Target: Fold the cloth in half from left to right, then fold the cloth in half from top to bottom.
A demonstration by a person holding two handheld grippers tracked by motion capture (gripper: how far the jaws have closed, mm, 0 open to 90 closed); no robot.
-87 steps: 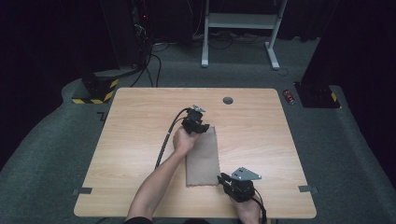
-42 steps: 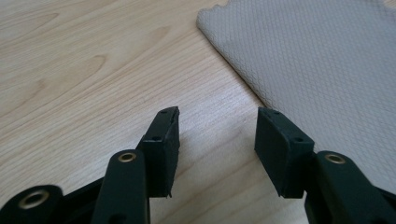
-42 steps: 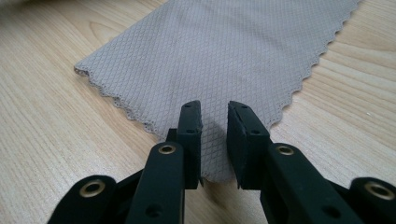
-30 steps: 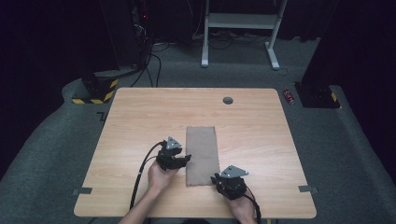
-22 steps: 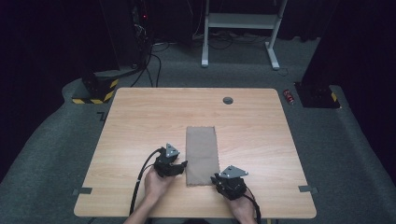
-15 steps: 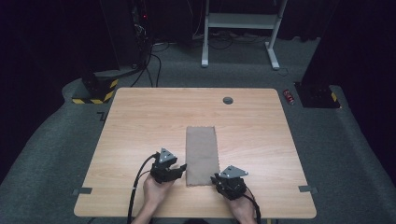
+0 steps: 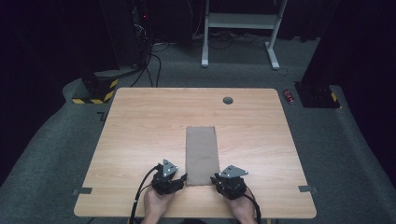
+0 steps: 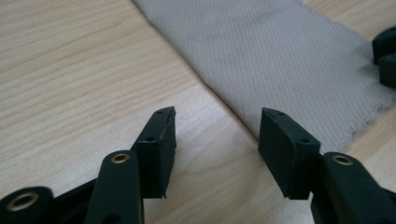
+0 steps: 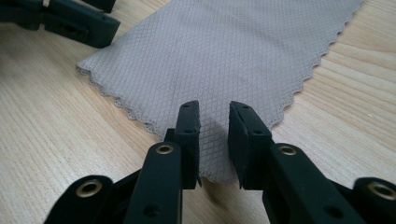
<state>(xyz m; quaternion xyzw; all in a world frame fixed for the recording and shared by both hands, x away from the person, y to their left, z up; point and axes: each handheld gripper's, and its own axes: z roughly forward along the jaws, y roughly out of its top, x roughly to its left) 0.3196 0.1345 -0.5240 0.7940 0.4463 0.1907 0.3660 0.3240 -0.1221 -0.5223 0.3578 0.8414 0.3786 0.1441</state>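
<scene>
Room: dark, with grey carpet all round; a striped block [image 7: 95,90] sits on the floor past the far-left corner, a white frame [image 7: 243,28] stands behind, and a small red can [image 7: 289,96] lies off the far-right corner.
Tabletop: pale wood [image 7: 140,126], bare apart from a round dark grommet [image 7: 228,100] near the far edge.
Left gripper: [image 7: 180,179] at the near edge, just left of the cloth's near-left corner; its fingers [image 8: 161,140] stand well apart over bare wood, one of them at the cloth's edge, nothing between them.
Cloth: a grey-brown strip [image 7: 202,154] with scalloped ends, lying flat and running from mid-table toward the person.
Right gripper: [image 7: 215,178] at the near-right corner of the cloth; fingers [image 9: 189,135] a narrow gap apart, having just widened slightly, cloth beneath them, not pinched.
Open room: wide bare wood left and right of the cloth.
</scene>
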